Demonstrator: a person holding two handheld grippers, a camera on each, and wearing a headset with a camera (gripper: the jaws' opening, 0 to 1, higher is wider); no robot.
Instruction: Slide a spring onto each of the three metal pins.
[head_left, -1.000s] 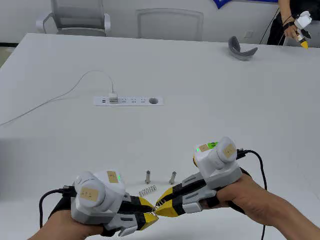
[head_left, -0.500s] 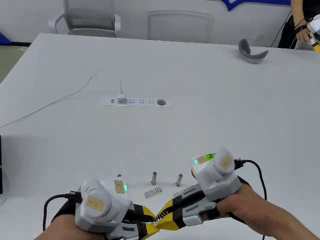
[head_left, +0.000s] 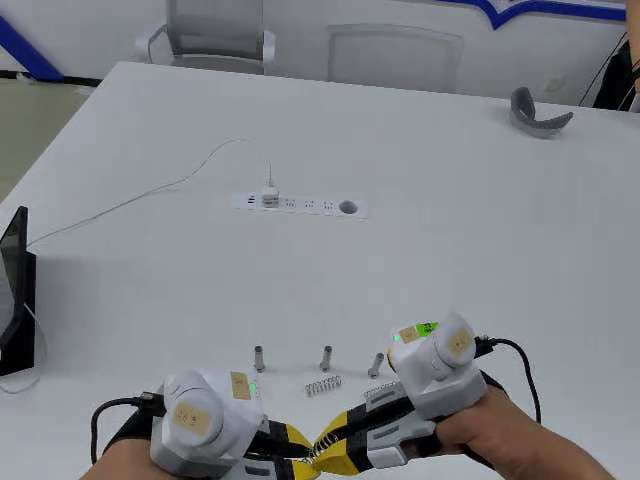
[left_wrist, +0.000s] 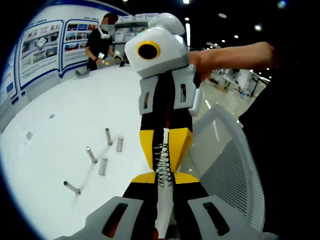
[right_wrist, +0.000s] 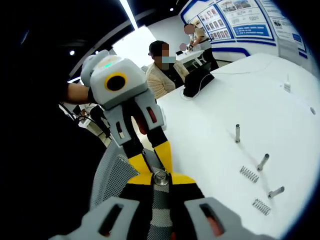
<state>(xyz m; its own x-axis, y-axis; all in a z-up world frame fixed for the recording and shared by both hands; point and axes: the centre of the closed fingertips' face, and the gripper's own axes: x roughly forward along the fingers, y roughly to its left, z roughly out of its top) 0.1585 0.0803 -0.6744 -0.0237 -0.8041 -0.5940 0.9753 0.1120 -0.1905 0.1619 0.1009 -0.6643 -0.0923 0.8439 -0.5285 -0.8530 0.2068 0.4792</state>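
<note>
White table (head_left: 480, 250); power strip (head_left: 300, 205) beyond pins (head_left: 326, 357).

Shiny metal pins (head_left: 326, 357) and coiled wire springs (head_left: 323, 385) lie on a smooth matt white table (head_left: 450, 250).

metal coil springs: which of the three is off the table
The spring held between the tips of the left gripper and right gripper; the other two lie on the white table.

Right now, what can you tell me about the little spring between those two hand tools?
The spring is a thin, straight coil of silvery wire, held in the air. One end is pinched in the left gripper's fingers and the other in the right gripper's yellow fingers, which meet tip to tip.
</note>
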